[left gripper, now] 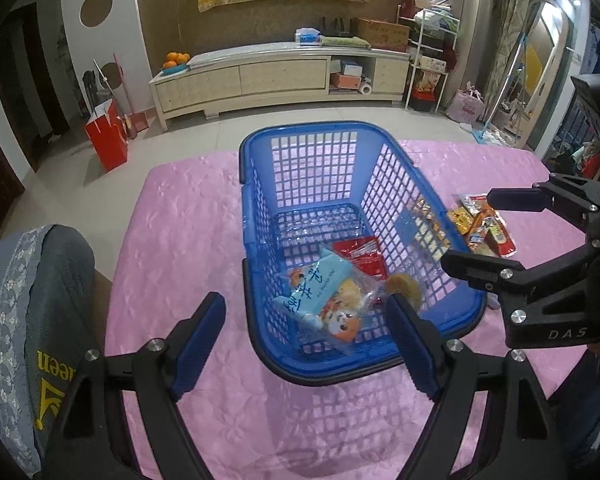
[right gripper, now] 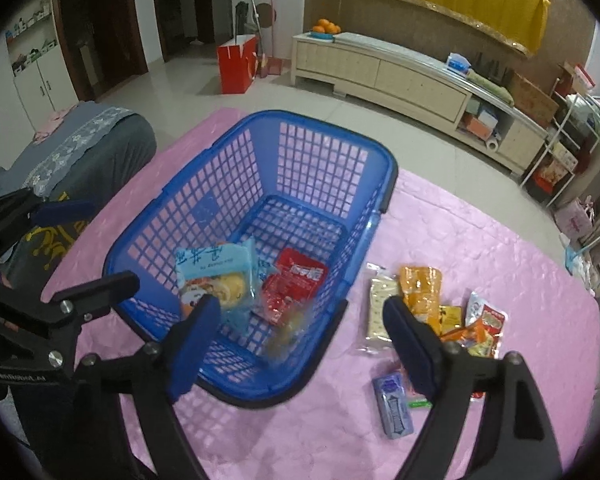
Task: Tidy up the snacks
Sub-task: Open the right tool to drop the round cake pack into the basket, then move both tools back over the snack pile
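Both tools hang open and empty over a blue basket [right gripper: 260, 216] on the pink desk [right gripper: 480, 240]. Loose snack packets [right gripper: 440, 312] lie outside it, just beside the right tool [right gripper: 300, 344], far from the left tool [left gripper: 306, 344].

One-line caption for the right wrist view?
Open right gripper above blue basket holding three snacks; more packets lie on the pink cloth.
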{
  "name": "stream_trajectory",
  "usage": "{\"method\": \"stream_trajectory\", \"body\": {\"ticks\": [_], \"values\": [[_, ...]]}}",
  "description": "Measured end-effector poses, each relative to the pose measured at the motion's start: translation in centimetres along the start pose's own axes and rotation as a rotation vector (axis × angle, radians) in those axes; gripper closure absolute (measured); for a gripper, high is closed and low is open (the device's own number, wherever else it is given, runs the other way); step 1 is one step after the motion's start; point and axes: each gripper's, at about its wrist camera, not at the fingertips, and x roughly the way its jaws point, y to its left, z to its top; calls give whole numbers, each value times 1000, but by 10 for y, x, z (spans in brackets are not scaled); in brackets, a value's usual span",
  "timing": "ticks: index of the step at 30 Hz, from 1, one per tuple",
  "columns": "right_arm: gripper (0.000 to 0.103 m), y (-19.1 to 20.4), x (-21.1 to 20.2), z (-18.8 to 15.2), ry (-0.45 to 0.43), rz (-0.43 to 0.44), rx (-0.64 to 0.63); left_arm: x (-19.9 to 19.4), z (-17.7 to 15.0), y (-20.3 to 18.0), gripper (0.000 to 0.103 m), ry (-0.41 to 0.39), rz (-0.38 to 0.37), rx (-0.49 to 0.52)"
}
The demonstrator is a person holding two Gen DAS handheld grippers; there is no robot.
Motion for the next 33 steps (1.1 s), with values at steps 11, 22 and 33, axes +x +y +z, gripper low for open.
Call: {"method": "stream_trajectory", "body": {"ticks": [11, 22, 33], "values": [[17, -32, -50, -25, -45, -4, 78, -29, 6, -43, 23, -48, 14, 54], [17, -80, -90, -60, -92, -41, 157, -39, 8, -116, 23, -62, -24, 134], [17, -128, -93, -102, -65, -74, 233, -20, 3, -174, 23, -12, -53, 111]]}}
